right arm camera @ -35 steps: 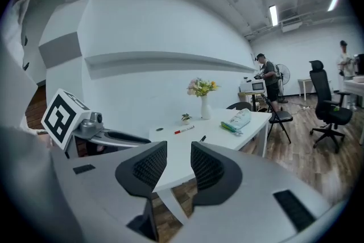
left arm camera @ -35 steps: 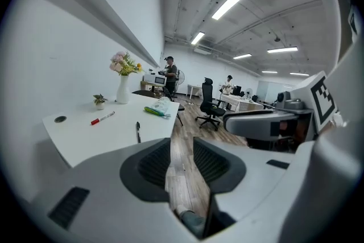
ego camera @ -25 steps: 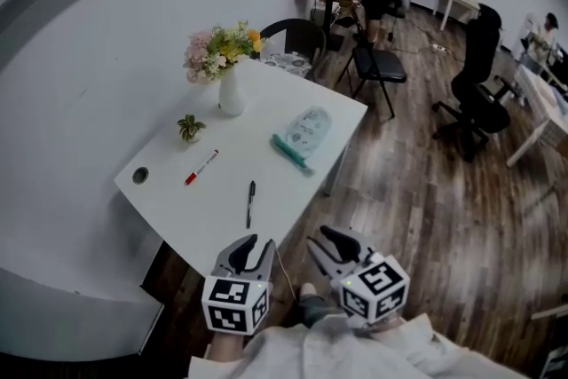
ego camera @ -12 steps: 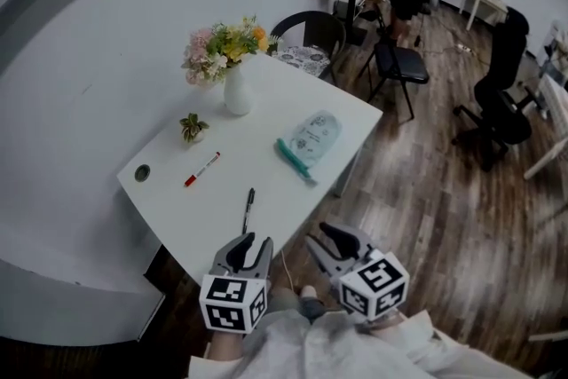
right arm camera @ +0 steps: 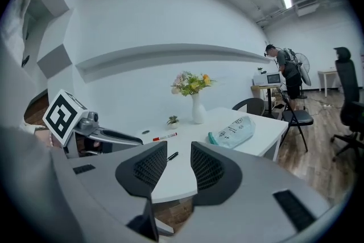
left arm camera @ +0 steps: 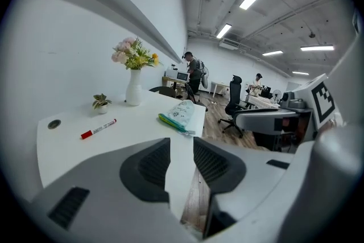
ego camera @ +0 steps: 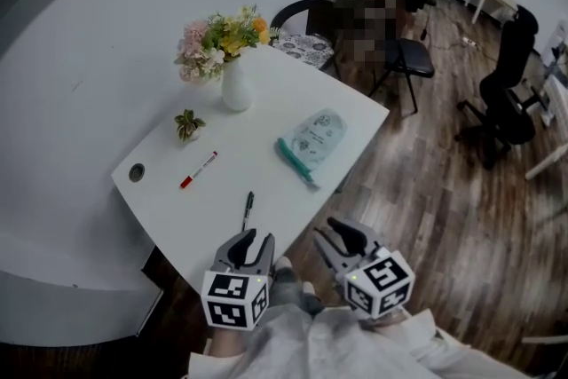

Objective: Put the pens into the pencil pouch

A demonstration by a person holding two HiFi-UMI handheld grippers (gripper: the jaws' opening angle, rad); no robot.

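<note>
Head view steep overhead; gripper views low, forward; all share table.

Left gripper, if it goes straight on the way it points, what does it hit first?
The left gripper likely meets the table at its near edge, by the black pen; depth is unclear.

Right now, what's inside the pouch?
Can't tell: the pouch has a printed side that hides its inside. The red pen and black pen both lie outside it, on the table.
</note>
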